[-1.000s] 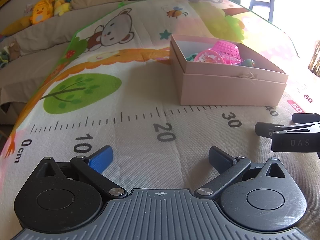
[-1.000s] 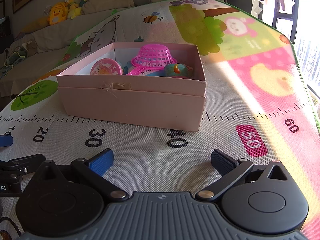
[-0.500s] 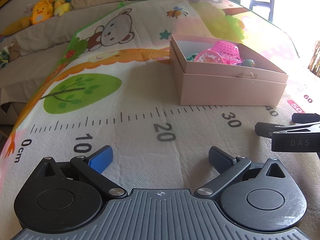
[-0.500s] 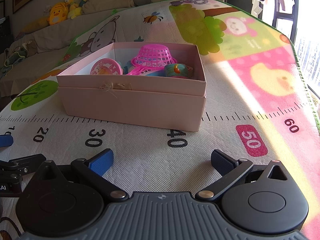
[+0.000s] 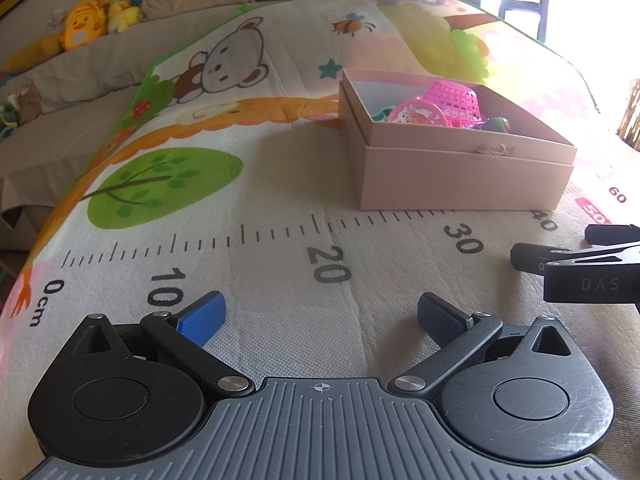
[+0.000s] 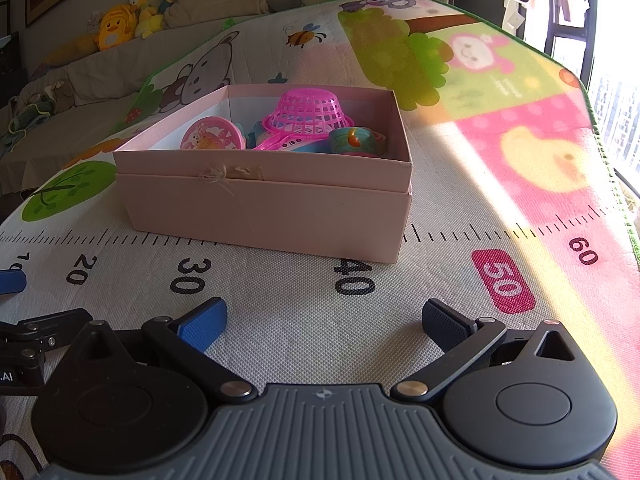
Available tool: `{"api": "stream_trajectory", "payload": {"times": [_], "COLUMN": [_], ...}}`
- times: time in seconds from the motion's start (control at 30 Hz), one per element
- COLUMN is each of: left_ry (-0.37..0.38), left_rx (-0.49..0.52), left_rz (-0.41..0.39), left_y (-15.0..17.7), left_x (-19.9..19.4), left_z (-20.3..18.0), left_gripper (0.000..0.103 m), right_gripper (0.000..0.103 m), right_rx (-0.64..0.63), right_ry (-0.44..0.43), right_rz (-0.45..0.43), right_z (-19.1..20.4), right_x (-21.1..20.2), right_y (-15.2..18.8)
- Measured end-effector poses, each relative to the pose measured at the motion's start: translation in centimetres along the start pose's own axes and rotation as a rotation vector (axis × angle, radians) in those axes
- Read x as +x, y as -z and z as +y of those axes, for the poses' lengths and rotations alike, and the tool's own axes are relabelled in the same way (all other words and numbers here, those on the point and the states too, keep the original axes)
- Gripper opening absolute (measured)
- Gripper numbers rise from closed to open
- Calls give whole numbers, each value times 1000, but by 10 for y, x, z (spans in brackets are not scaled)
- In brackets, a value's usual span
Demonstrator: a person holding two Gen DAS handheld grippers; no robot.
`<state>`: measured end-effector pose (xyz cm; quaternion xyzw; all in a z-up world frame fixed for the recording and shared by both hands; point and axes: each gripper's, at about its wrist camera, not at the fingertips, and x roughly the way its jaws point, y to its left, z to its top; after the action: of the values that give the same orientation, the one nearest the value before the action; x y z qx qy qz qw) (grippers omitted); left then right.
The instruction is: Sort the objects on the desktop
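Note:
A pink cardboard box (image 6: 272, 208) stands on the play mat; it also shows in the left wrist view (image 5: 460, 176). Inside lie a pink plastic basket (image 6: 308, 114), a round pink lid with a cartoon print (image 6: 212, 138), a teal toy cup (image 6: 354, 140) and other small toys. My left gripper (image 5: 320, 316) is open and empty, low over the mat near the 20 mark, left of the box. My right gripper (image 6: 324, 322) is open and empty, in front of the box near the 40 mark.
The printed play mat (image 5: 240, 208) with a ruler scale covers the surface. A sofa with plush toys (image 6: 116, 28) lies behind it. The right gripper's side shows at the right edge of the left wrist view (image 5: 580, 276). A bright window (image 6: 612, 80) is at the right.

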<state>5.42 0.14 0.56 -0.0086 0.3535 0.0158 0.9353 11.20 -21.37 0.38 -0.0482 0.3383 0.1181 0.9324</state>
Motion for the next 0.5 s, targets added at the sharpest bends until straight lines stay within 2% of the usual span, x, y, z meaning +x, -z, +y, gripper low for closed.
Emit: {"api": "stream_trajectory", "payload": {"times": [0.5], "left_ry": [1], "left_rx": [-4], "left_rz": [0], "left_y": [0], "left_x": [0], "left_z": [1], "left_gripper": [103], "right_gripper": [103], "right_rx": [0], "right_ry": [1], "right_rz": [0], "right_z": [1], "right_x": [-1], "right_y": [1]}}
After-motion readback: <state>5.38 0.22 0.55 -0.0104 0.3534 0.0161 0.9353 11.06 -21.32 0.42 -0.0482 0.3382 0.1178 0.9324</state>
